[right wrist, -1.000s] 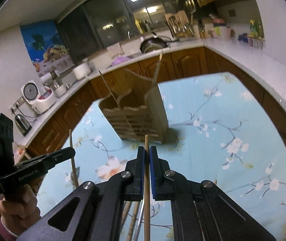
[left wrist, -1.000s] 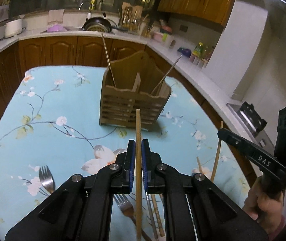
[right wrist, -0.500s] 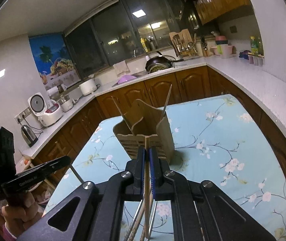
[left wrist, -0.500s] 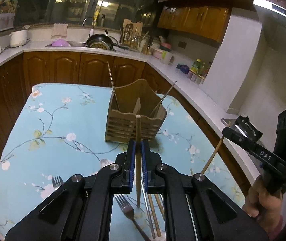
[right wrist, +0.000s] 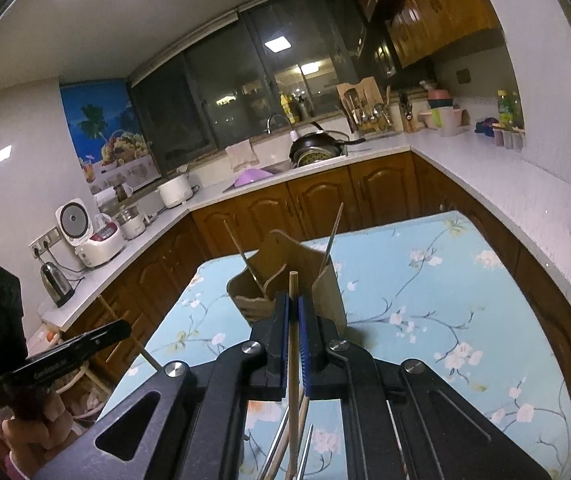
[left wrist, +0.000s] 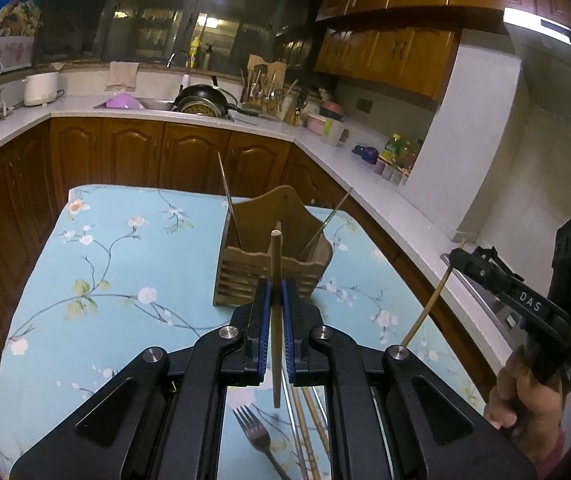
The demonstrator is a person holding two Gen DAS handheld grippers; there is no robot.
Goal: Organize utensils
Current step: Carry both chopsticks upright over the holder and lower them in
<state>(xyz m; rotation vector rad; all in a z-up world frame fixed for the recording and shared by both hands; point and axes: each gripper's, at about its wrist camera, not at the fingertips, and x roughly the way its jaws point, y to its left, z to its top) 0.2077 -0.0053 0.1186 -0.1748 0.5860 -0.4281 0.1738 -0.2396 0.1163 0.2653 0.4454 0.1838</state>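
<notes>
The wooden utensil holder (left wrist: 271,258) stood on the flower-patterned blue tablecloth (left wrist: 125,264), ahead of and below both grippers, with two thin sticks already leaning out of its compartments. Its slots looked narrow and were split by an upright divider, so the largest risk, as I judged it, was a chopstick meeting the rim or that divider instead of an opening and tipping or shoving the light holder across the cloth.

The left gripper (left wrist: 276,320) was pinched tight on a wooden chopstick (left wrist: 275,280), whose tip rose in front of the holder and whose lower end hung free above the table. The right gripper (right wrist: 293,324) likewise clamped a second chopstick (right wrist: 293,292), its tip lined up with the holder's near face. Both were held near mid-length, so either could have pivoted in the pads when its end touched wood.

With both hands aimed at one holder, the two tools or sticks could also have collided.

Smaller still, a fork (left wrist: 259,438) and loose chopsticks (left wrist: 311,420) lay on the cloth under the grippers; a dangling lower end might have snagged them if the hands had dipped.
</notes>
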